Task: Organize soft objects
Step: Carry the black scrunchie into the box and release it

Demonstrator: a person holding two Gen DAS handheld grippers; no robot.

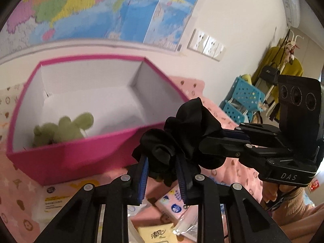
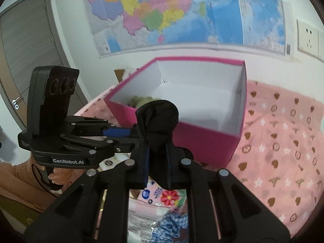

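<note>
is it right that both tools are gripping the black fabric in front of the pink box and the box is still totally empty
Not quite: the pink box is not empty. The left wrist view shows a green plush toy lying inside it. The rest holds: the left tool and the right tool are both shut on the black fabric in front of the box.

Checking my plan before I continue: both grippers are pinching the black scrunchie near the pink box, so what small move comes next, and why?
Probably carry the black scrunchie forward over the pink box rim. Both the left gripper and the right gripper clamp it in front of the box, where a green plush toy already lies inside.
</note>
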